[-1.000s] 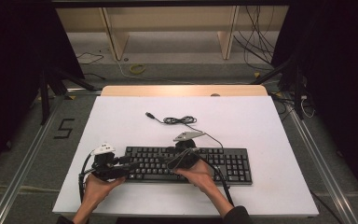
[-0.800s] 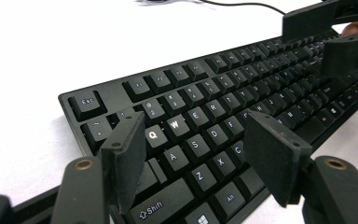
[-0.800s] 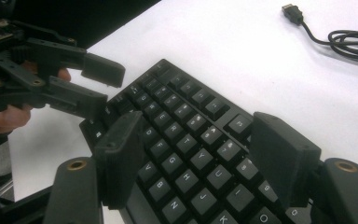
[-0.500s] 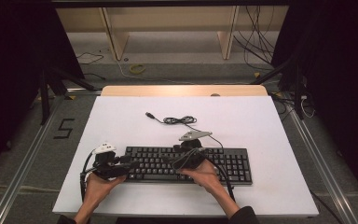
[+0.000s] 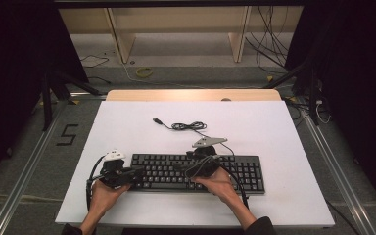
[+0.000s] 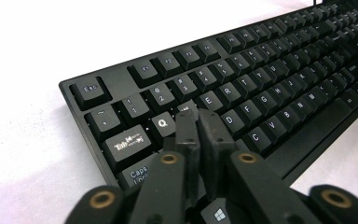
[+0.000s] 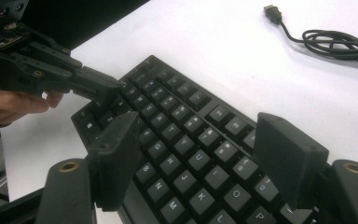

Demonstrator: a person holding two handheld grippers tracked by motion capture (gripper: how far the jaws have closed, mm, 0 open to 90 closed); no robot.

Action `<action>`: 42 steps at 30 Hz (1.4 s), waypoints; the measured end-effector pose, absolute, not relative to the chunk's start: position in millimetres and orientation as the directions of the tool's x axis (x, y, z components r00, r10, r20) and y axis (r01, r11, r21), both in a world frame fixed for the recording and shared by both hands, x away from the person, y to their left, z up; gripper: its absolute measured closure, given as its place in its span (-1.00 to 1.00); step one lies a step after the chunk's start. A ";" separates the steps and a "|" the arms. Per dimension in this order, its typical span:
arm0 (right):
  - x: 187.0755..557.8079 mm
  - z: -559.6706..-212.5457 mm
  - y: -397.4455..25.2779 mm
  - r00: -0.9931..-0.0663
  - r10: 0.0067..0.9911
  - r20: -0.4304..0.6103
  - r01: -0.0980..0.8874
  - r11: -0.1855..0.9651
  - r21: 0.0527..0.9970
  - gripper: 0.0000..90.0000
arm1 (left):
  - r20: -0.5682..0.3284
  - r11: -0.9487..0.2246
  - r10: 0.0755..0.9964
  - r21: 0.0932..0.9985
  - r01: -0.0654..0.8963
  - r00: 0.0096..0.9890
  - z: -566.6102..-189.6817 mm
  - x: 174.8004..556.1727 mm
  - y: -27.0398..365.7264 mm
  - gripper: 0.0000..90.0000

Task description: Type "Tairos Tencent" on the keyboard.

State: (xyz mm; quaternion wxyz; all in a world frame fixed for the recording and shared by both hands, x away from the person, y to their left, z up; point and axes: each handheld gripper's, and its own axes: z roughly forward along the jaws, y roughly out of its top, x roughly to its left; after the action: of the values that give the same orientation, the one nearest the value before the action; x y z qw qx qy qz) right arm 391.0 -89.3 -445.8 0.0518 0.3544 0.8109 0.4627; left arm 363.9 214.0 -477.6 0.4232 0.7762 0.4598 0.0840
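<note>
A black keyboard (image 5: 235, 171) lies along the front of the white table (image 5: 274, 127). Its cable (image 5: 188, 126) is coiled behind it, with the USB plug (image 5: 155, 119) lying loose. My left gripper (image 5: 138, 173) is at the keyboard's left end. In the left gripper view its jaws (image 6: 198, 115) are shut together with nothing between them, tips over the keys just right of Q (image 6: 162, 122). Whether they touch a key, I cannot tell. My right gripper (image 5: 180, 166) hovers over the middle of the keyboard (image 7: 182, 140), pointing left. It stands open (image 7: 198, 128) and empty, facing the left gripper (image 7: 95, 86).
In the right gripper view the coiled cable (image 7: 338, 42) and its plug (image 7: 272, 10) lie on bare table beyond the keyboard. A wooden strip (image 5: 191, 94) borders the table's far edge. On the floor beyond are shelf legs and loose cables (image 5: 144, 72).
My right gripper has drifted slightly to the right over the keyboard. The left gripper has stayed at the keyboard's left end.
</note>
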 end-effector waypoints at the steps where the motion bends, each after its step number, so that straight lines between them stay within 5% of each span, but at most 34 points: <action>1: 390.7 -445.6 -90.1 -0.742 0.623 0.246 0.529 0.319 0.786 -0.28 | -0.256 -0.224 0.784 0.733 0.642 0.566 -477.6 364.1 214.0 0.95; 32: 390.3 -445.7 -98.1 -0.732 0.639 0.238 0.532 0.317 0.785 -0.28 | -0.258 -0.258 0.780 0.699 0.668 0.570 -481.0 368.9 209.0 0.98; 42: 391.2 -446.1 -98.0 -0.728 0.643 0.239 0.535 0.315 0.784 -0.27 | -0.277 -0.232 0.753 0.737 0.635 0.596 -474.4 365.0 207.6 0.65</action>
State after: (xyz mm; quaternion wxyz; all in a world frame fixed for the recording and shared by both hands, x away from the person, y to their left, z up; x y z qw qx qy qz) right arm 391.2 -98.0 -446.1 0.0587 0.3642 0.8086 0.4583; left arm 365.0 207.6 -474.4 0.4325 0.7817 0.4440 0.0683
